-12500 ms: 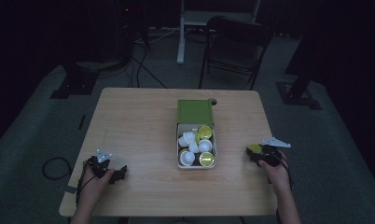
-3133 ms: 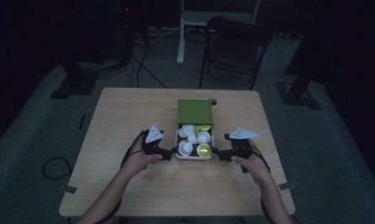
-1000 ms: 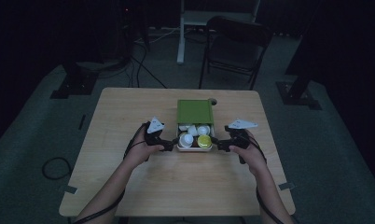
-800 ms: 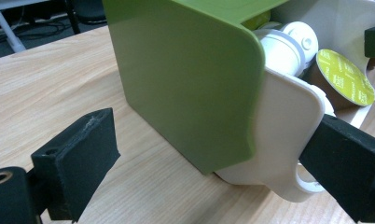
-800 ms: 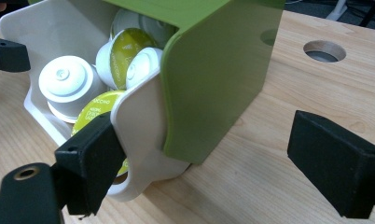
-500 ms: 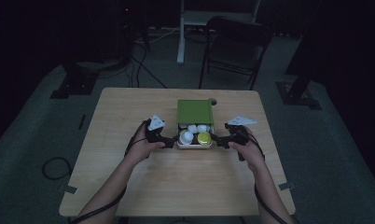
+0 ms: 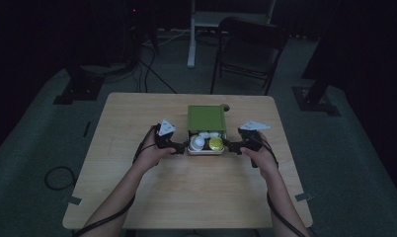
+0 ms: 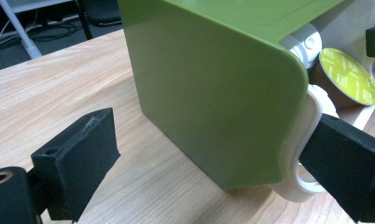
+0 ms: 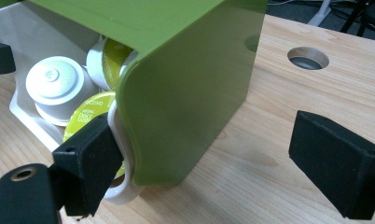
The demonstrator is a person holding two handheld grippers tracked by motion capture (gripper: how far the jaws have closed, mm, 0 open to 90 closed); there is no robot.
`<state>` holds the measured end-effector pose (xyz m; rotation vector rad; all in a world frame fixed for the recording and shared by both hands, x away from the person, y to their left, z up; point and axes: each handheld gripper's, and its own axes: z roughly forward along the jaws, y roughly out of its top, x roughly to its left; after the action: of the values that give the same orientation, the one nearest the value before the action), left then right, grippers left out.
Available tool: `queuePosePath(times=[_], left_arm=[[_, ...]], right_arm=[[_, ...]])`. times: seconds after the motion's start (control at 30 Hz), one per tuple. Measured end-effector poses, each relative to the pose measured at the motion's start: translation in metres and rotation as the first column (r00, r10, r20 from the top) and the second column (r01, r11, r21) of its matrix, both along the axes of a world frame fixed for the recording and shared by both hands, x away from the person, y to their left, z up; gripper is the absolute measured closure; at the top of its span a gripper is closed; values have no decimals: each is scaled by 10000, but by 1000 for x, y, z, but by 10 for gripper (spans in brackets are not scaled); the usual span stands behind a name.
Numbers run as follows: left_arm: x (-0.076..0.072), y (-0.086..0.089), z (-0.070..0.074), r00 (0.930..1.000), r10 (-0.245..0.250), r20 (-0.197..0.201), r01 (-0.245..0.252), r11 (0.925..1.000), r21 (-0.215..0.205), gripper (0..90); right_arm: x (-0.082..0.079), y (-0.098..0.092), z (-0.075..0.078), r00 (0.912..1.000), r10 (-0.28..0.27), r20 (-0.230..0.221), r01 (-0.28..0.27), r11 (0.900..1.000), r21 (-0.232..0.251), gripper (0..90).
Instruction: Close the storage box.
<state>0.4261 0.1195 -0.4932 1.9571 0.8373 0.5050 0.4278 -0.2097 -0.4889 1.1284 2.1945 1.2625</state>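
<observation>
2 spread grippers (image 7: 180, 145) (image 7: 231, 145) flank the white drawer (image 7: 205, 150) — coffee pods (image 7: 216, 143) inside, green sleeve (image 7: 206, 117) half-covering.

This looks like a recording studio or lab space, kept dim, rather than anyone's home. A plain wooden table (image 7: 186, 187) with a round cable hole (image 9: 308, 58) stands alone on grey carpet (image 7: 33, 148), lit from above while the surroundings fall into black. Cables (image 7: 152, 69) trail across the floor between dark equipment stands (image 7: 78, 86), a black folding chair (image 7: 248, 49) waits behind the table, and a white post (image 7: 191, 34) rises beside it.
</observation>
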Motion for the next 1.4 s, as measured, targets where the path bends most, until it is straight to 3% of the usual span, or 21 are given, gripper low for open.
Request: queuePosePath(times=[0.43,0.8,0.93,1.07,1.27,1.4], left_arm=[[5,-1,1,9998,184,83,-184,9998,84,57],[6,-2,2,9991,402,-129,-400,9992,92,56],[4,-4,2,9994,309,123,-312,9992,265,57],[3,-2,2,9998,174,-81,-175,9998,-85,57],[1,0,5,9997,118,-222,-128,9990,-439,57],[0,0,6,9994,119,-319,-137,9984,-543,57]], right_arm=[[5,3,-2,9994,-330,47,330,9995,-2,109],[6,5,-3,9984,-557,47,557,9984,25,109],[4,7,-4,9976,-682,122,682,9977,-9,109],[2,7,-4,9969,-724,302,716,9971,265,110],[-1,8,-2,9975,-545,458,537,9984,200,109],[-4,8,0,9975,-487,515,465,9980,425,110]])
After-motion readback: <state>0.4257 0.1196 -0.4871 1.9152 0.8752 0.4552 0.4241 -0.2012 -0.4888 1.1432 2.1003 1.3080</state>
